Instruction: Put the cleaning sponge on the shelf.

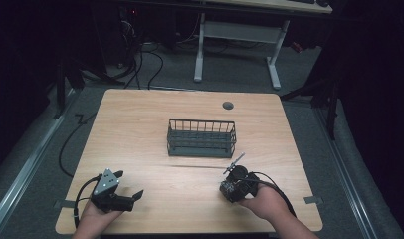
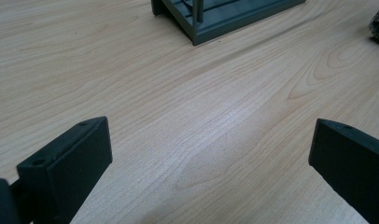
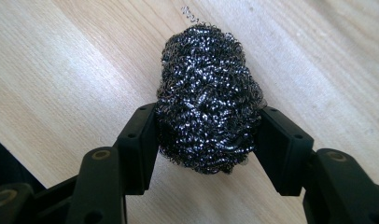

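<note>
High view: the right gripper [image 1: 233, 175] is held low over the table [image 1: 140, 149], near front of wire basket [image 1: 201, 138]; the left gripper [image 1: 128, 185] is well apart, at front-left.
Left gripper view: fingers [image 2: 66, 172] are spread wide, nothing btwn.
Right gripper view: steel-wool scourer [image 3: 208, 98] is pinched btwn both fingers [image 3: 141, 144], resting on table.

the right gripper [image 3: 207, 133] is pressing its two black jaws against the sides of a steel wool scourer [image 3: 208, 98], a dark, shiny ball of coiled wire, squeezing it into an upright oval. the scourer is sitting on the light wooden table [image 3: 71, 88], its far end reaching past the jaw tips, and one loose curl of wire is lying just beyond it.
</note>
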Demonstrator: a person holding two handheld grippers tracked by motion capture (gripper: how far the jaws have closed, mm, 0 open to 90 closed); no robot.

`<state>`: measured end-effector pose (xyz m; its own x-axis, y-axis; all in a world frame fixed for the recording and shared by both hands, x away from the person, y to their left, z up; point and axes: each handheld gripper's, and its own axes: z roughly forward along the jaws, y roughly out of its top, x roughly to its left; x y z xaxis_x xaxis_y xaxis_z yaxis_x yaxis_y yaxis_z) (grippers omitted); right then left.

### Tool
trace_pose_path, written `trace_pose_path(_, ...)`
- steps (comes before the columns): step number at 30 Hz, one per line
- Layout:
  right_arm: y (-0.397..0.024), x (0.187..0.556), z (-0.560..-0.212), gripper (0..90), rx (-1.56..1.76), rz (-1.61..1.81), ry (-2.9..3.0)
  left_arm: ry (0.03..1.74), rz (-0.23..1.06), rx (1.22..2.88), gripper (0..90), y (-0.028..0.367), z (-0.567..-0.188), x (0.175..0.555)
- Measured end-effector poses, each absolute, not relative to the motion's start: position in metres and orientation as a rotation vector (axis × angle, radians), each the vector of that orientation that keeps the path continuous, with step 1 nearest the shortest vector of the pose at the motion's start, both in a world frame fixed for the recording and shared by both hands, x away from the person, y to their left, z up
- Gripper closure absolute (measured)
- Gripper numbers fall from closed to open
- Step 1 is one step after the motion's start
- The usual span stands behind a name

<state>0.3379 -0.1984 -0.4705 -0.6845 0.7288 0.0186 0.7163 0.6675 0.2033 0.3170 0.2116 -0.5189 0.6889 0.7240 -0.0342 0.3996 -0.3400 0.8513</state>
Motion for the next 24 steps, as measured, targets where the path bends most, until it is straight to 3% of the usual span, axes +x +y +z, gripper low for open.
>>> trace_pose_path(24, -0.203, 0.358, -0.425, 45.8, 1.248, 0.274, 2.831, 0.872, 0.429, 1.976, 0.3, 0.212, -0.521, 0.318)
